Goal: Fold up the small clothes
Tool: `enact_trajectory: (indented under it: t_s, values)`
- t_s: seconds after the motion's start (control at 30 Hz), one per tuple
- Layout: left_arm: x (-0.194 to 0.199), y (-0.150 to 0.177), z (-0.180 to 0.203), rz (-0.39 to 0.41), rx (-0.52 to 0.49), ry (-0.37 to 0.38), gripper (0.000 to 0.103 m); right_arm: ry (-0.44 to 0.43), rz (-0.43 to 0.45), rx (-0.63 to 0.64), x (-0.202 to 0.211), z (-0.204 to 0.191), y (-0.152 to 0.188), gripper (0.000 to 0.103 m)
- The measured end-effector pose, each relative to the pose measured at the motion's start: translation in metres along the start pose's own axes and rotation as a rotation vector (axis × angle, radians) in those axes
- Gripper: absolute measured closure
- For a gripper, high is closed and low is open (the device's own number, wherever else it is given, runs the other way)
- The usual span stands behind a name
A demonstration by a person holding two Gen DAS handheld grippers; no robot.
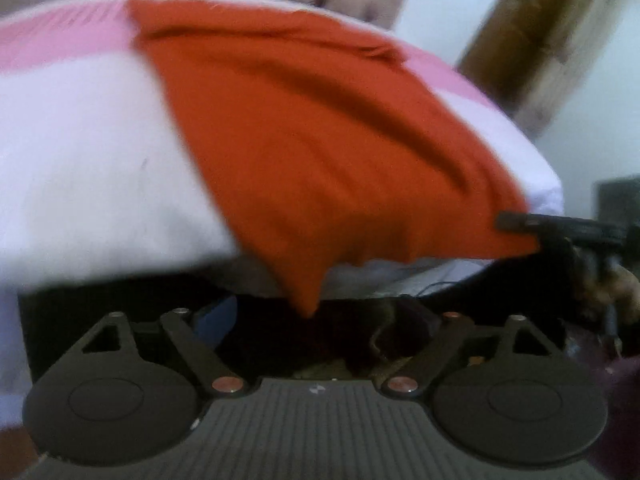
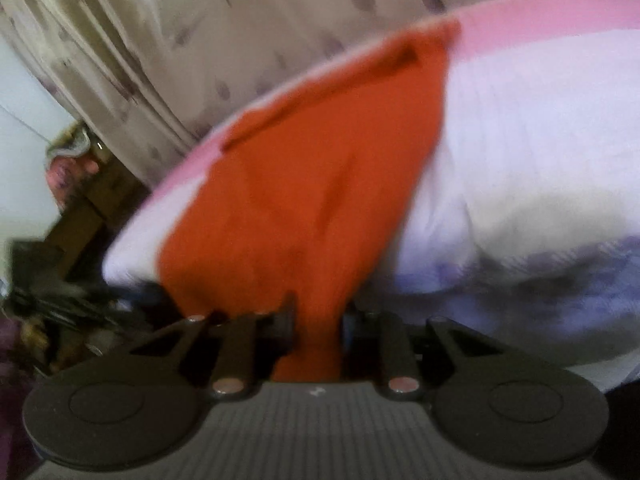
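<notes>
An orange cloth lies spread across a bed covered in white with a pink band at its far side. Both views are blurred.

In the left wrist view, the cloth sits ahead of the left gripper and above it, running from the far edge of the bed down to the near edge, where a corner hangs over and points down toward the tool. The left gripper's linkage arms are splayed wide and nothing sits between them; its fingertips are out of frame, so the jaws read as released. To the right of it, the right gripper reaches in from the side and meets the cloth's near right corner at the bed edge.

In the right wrist view, the cloth stretches straight ahead from the right gripper up to the far edge of the bed. Its near end narrows into a bunch that passes between the two fingers, which stand close together against the fabric: the right gripper is clenched on the cloth. Beyond the bed hangs a patterned curtain.
</notes>
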State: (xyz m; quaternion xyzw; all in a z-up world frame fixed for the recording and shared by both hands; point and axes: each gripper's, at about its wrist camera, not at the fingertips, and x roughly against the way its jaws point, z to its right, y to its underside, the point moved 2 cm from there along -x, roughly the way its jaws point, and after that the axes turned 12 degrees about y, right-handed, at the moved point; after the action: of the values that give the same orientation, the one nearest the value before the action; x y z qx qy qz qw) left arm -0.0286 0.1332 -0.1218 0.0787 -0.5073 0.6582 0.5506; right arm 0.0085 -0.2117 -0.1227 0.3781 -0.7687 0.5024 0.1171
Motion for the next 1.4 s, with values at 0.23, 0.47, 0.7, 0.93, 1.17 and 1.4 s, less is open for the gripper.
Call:
enact_trajectory:
  t_s: [0.23, 0.47, 0.7, 0.93, 1.17, 1.4]
  values:
    - [-0.008, -0.013, -0.026, 0.183, 0.202, 0.036, 0.002, 0.01, 0.05, -0.064, 0.015, 0.008, 0.006, 0.082]
    - [-0.037, -0.005, -0.031, 0.049, 0.234, 0.069, 0.099, 0.081, 0.004, -0.126, -0.006, 0.018, -0.002, 0.028]
    - [0.012, -0.009, -0.007, 0.116, 0.079, 0.005, 0.099, 0.053, -0.079, -0.093, -0.029, 0.015, -0.003, 0.086]
    - [0.062, -0.012, 0.006, 0.213, 0.018, 0.047, 0.099, -0.106, 0.096, -0.125, 0.037, -0.002, -0.003, 0.09]
    - [0.047, 0.005, -0.01, 0.147, 0.047, 0.062, 0.099, -0.112, 0.096, -0.162, 0.031, -0.003, 0.0, 0.09]
    - [0.042, 0.004, -0.015, 0.123, 0.033, 0.073, 0.099, 0.002, 0.039, -0.201, 0.015, 0.009, 0.006, 0.08]
